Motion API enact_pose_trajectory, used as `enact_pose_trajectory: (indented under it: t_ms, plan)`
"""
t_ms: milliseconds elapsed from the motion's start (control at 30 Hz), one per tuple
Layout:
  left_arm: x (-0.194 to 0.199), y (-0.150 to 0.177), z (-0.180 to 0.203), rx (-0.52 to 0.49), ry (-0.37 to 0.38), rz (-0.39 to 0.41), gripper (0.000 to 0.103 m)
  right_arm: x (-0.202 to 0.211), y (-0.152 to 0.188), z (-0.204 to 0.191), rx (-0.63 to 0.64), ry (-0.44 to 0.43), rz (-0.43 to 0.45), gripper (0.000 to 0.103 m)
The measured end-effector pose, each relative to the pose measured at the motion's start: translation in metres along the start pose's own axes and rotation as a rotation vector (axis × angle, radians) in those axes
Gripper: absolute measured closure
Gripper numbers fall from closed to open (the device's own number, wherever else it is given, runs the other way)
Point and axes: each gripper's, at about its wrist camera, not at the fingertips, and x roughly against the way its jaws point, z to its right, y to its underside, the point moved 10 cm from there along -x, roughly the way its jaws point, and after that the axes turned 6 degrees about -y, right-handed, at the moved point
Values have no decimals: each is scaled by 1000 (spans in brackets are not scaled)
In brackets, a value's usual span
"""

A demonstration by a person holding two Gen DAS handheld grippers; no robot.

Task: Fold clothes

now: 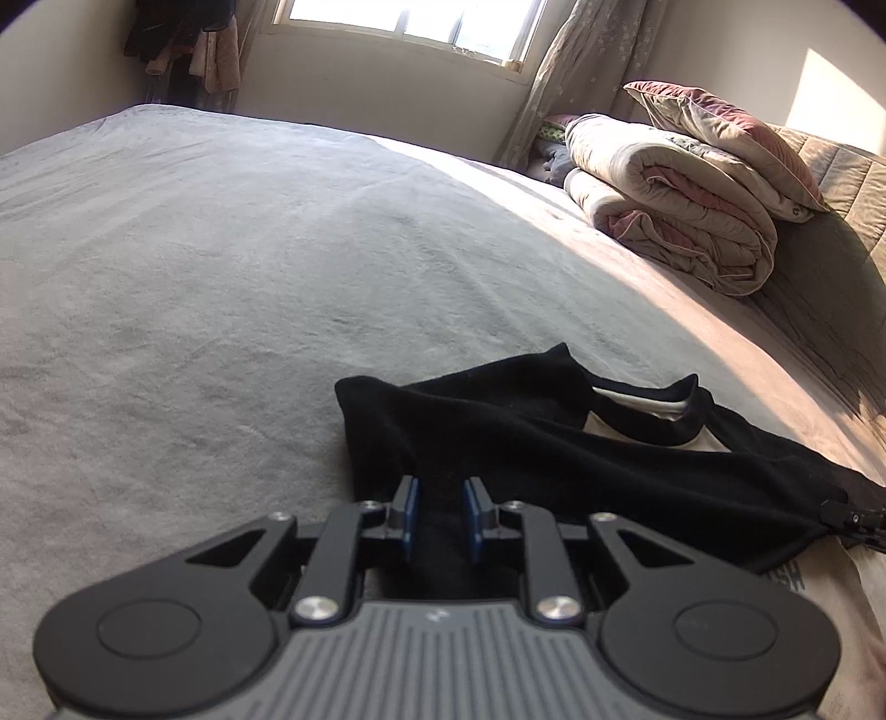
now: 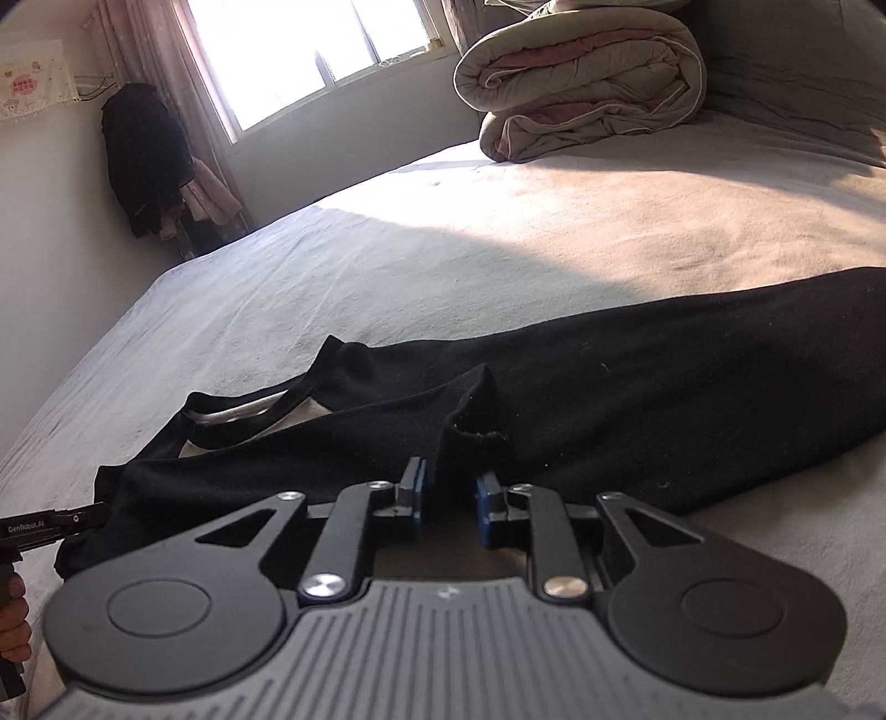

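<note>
A black garment (image 1: pixel 526 437) (image 2: pixel 664 376) lies stretched across the grey bed sheet (image 1: pixel 221 277), its neckline (image 1: pixel 637 404) showing a white inner label. My left gripper (image 1: pixel 440 493) is shut on a bunched edge of the garment, with black cloth filling the gap between its blue pads. In the right wrist view the left gripper (image 2: pixel 83 515) pinches the garment's left end. My right gripper (image 2: pixel 451 482) stands open. A sleeve cuff (image 2: pixel 479 437) lies just ahead of its fingertips, touching the left pad, and bare sheet shows below the jaws. The right gripper's tip (image 1: pixel 853 520) shows at the garment's right end.
A rolled duvet (image 1: pixel 675 216) (image 2: pixel 581 77) with a pillow (image 1: pixel 720 127) on top sits at the head of the bed. Clothes (image 2: pixel 147 160) hang in the corner by the window (image 2: pixel 310 50). A person's hand (image 2: pixel 11 626) holds the left gripper's handle.
</note>
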Motion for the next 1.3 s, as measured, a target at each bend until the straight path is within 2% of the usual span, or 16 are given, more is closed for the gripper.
enact_pose_trajectory:
  t_ms: [33,67,167,400,433,467,567,733,933,1033,1100,1200,1233,1267,1300]
  plan:
    - [1,-3,0,0,-5,7,84,4,-5,1,9,5,17,55]
    - [2,-6,-1,4,-7,13,84,8,-11,2,21,9,32,53]
    - [0,-11,-1,20,-9,24,83,5,-25,6,64,20,41,53]
    - [-8,-6,12,-15,-20,35,84,-43,-34,0,183,19,-48,54]
    - [-9,-3,13,-30,-26,36,83,-51,-30,-1,208,24,-64,61]
    - [-10,-2,14,-42,-31,42,83,-57,-26,-2,237,34,-79,77]
    - [-10,0,16,-69,-41,56,84,-63,-20,-3,323,76,-73,100]
    - [-9,2,15,-69,-34,64,83,-44,-39,-2,335,129,87,101]
    - [-5,-2,19,-97,-48,58,83,-52,-38,3,357,165,69,101]
    - [-1,-12,25,-98,-27,75,83,-53,-34,2,351,139,26,99]
    - [-1,-21,31,-123,-18,84,80,-52,-36,0,358,124,5,89]
    - [-8,-32,38,-211,-32,81,70,-52,-41,-15,393,68,-19,85]
    - [-12,-35,40,-238,-26,70,69,-53,-41,-23,408,37,-33,75]
    - [-18,-36,42,-263,-26,57,68,-56,-40,-32,428,1,-47,60]
    - [-23,-37,44,-288,-27,44,68,-58,-39,-41,447,-35,-61,56]
